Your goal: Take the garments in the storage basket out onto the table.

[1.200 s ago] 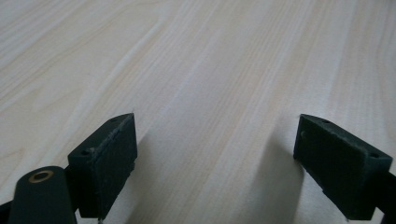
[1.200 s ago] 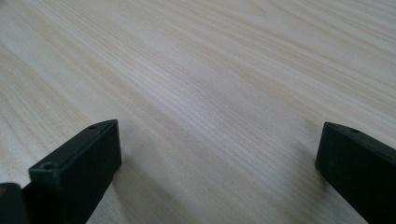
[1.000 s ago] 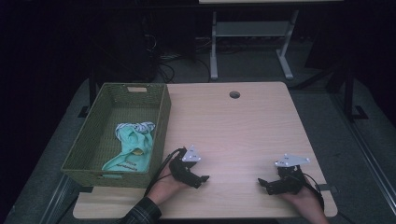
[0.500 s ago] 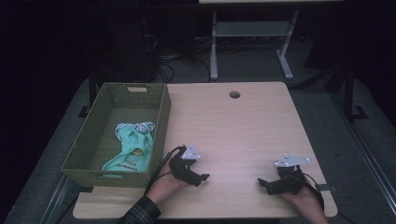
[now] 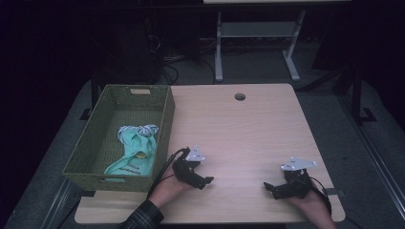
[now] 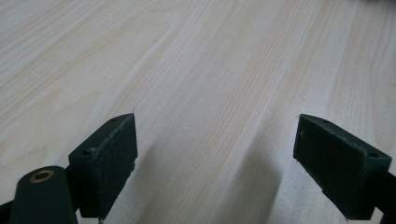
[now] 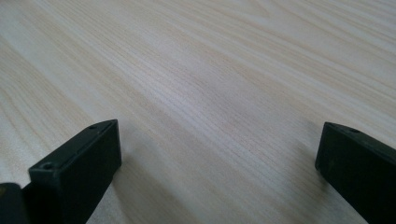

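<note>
The left gripper (image 5: pixel 206 182) and right gripper (image 5: pixel 268 187) are resting low on the desk (image 5: pixel 248 129), jaws spread wide and gripping nothing. The cloth (image 5: pixel 136 151) is lying in the basket (image 5: pixel 165 126), just left of the left gripper, well apart from the right.

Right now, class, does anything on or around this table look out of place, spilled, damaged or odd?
Nothing stands out. The garment lies crumpled inside the green basket at the table's left edge. The left hand-held gripper and right hand-held gripper rest low on bare wood, jaws apart and holding nothing. No spill or damage shows.
</note>
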Available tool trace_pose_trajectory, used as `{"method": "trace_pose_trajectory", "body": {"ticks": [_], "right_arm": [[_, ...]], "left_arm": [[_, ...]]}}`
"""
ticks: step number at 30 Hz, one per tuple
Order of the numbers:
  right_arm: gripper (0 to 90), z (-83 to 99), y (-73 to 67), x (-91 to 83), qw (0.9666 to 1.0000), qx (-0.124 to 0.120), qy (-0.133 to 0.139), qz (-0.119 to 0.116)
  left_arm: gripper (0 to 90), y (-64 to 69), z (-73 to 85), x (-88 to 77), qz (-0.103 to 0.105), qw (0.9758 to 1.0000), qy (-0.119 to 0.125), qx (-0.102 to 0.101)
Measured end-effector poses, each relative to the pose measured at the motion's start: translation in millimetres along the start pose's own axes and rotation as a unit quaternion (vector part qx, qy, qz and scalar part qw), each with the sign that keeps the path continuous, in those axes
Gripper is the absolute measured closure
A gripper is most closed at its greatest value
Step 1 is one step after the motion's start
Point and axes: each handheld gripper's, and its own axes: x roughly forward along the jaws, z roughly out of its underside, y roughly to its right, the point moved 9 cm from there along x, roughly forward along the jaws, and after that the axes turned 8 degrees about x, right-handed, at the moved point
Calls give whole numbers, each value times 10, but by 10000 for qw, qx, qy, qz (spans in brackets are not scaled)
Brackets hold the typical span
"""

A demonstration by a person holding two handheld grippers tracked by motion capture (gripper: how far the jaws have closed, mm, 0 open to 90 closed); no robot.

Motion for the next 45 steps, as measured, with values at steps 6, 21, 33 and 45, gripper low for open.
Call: {"method": "trace_pose_trajectory", "body": {"ticks": [6, 21, 33, 45], "right_arm": [[0, 0, -2, 1, 10000, -1, -5, -4], [0, 0, -2, 0, 10000, -8, -9, -8], [0, 0, -1, 0, 10000, -9, -7, -4], [0, 3, -6, -1, 10000, 16, -23, -9]], "left_arm": [[131, 9, -16, -20, 25, 10000, -3, -5], [131, -13, -82, -89, 14, 9998, 128, -127], [131, -50, -130, -129, -20, 9996, 180, -230], [131, -76, -172, -161, -33, 9994, 217, -260]]}}
